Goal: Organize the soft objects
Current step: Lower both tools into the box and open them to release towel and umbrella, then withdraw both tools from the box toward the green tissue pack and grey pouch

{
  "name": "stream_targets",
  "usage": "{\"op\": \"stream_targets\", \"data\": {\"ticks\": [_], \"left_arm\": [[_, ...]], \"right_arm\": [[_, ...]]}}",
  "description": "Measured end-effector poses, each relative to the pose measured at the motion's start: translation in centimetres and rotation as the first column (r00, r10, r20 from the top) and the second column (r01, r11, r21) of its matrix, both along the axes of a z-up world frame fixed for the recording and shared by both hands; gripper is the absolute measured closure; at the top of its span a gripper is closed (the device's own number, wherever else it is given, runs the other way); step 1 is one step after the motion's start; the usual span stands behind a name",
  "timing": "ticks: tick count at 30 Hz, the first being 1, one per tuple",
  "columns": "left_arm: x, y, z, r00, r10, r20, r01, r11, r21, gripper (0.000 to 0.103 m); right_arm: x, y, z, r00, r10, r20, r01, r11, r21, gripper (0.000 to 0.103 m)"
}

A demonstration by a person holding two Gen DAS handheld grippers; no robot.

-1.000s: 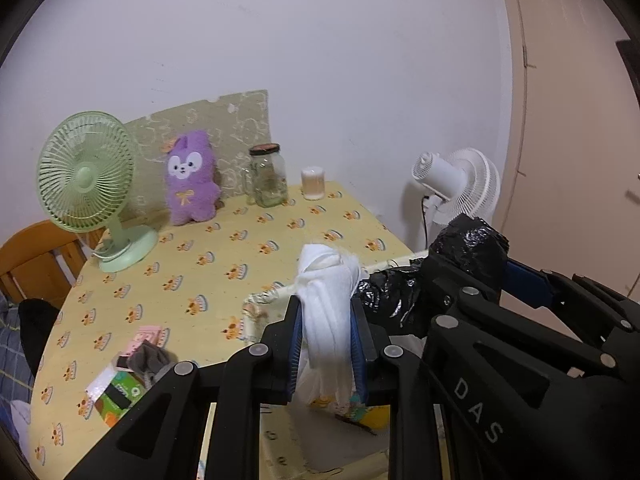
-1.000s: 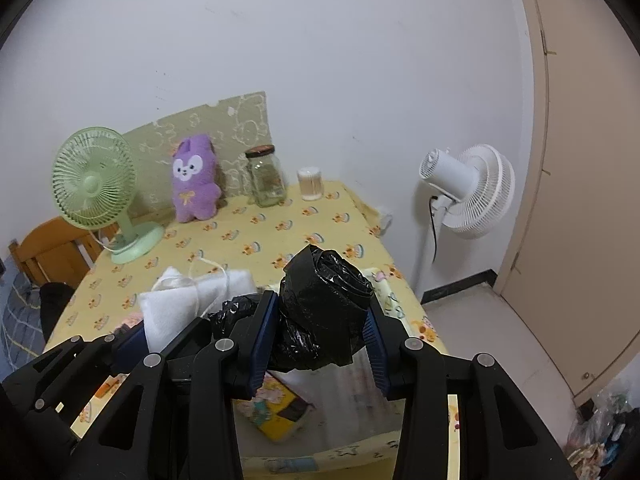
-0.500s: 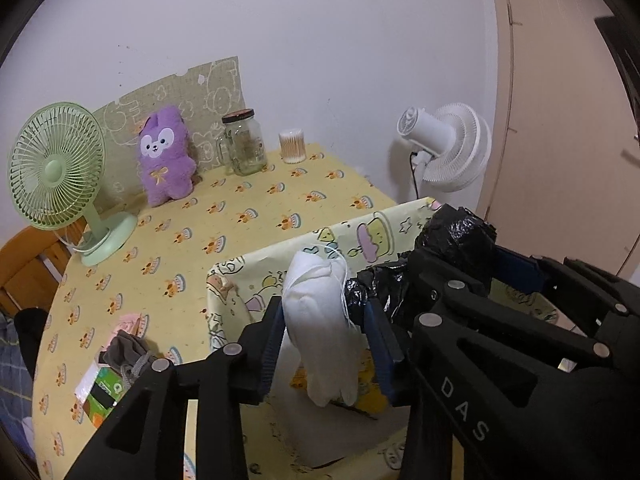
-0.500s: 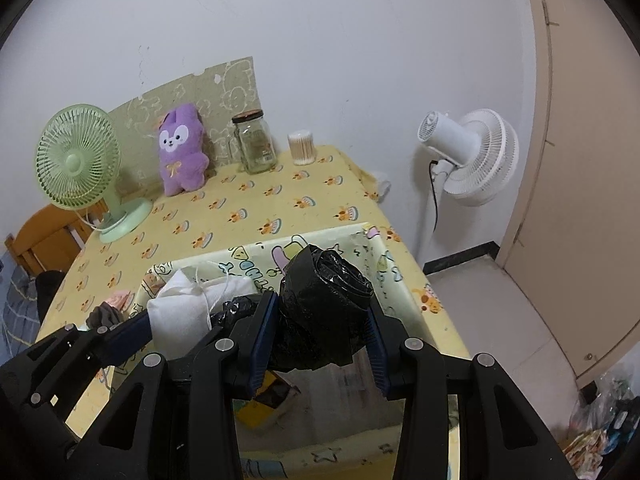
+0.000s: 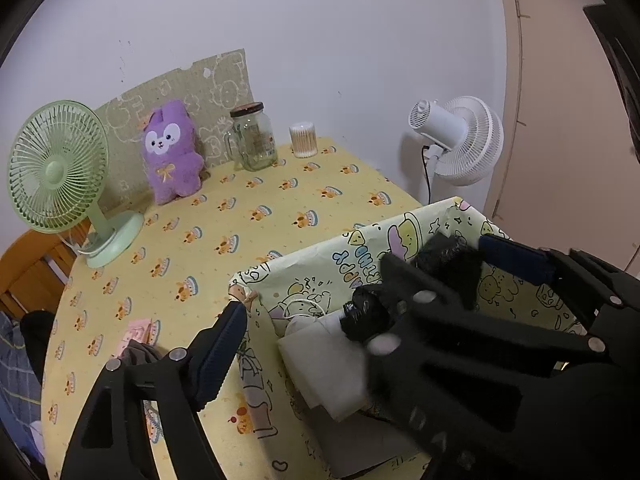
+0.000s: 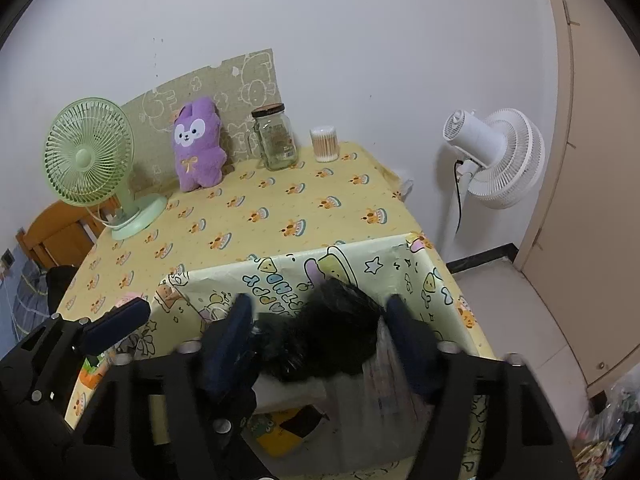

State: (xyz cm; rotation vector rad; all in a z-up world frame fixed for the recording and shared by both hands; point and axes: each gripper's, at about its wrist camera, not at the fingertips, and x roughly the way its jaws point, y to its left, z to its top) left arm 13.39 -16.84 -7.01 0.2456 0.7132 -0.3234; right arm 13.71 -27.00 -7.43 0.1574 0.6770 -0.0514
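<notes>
Dropping soft bundles into the printed bin.

Inside the bin [image 6: 436, 280] a black bag [image 6: 332, 332] sat between the right gripper [image 6: 316, 320]'s spread, blurred fingers, which had just been opening; whether a pad touched it was unclear. Beside it lay a white cloth [image 5: 324, 364], partly hidden under the bag [image 5: 366, 312] and the right gripper's dark frame. The left gripper [image 5: 316, 316] had also just been opening and stood wide, one finger [image 5: 224, 344] outside the bin's wall [image 5: 320, 264], the other lost behind the right tool, nothing pinched. On the table [image 5: 260, 208] stood a plush [image 5: 172, 156], jar [image 5: 254, 136] and green fan [image 5: 60, 172]; small items at its near edge were largely covered.
</notes>
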Motion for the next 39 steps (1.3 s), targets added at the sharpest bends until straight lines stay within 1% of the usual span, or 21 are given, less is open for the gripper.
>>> {"op": "stream_targets", "data": {"ticks": [1,5,6,10,17,27,39], "left_arm": [[0.0,0.0,0.0,1.000,-0.001,0.000,0.001,1.000,-0.002,0.021],[0.0,0.0,-0.1,1.000,-0.006,-0.001,0.006,1.000,-0.004,0.020],[0.0,0.0,-0.1,1.000,-0.007,-0.001,0.007,1.000,-0.005,0.019],[-0.3,0.1,0.0,1.000,-0.010,0.000,0.010,1.000,-0.014,0.017],[-1.5,0.7,0.8,1.000,-0.019,0.015,0.020,0.999,-0.036,0.015],[-3.5,2.4,2.7,0.998,-0.010,0.065,0.015,0.998,-0.067,0.015],[-5.8,5.1,4.3,0.994,0.019,0.108,-0.008,0.995,-0.100,0.013]], "right_arm": [[0.0,0.0,0.0,1.000,-0.004,0.003,0.004,1.000,0.001,0.021],[-0.1,-0.1,0.1,1.000,-0.022,0.006,0.022,1.000,-0.007,0.006],[-0.2,-0.1,0.2,1.000,-0.027,0.006,0.027,1.000,-0.010,0.004],[-0.6,0.0,0.4,0.999,-0.045,0.005,0.045,0.999,-0.023,0.003],[-1.8,0.8,1.3,0.999,-0.039,0.024,0.040,0.998,-0.040,0.003],[-4.1,2.6,3.1,0.997,-0.022,0.073,0.025,0.999,-0.042,0.003],[-6.2,5.3,5.0,0.995,-0.002,0.099,0.010,0.997,-0.073,0.003]]}}
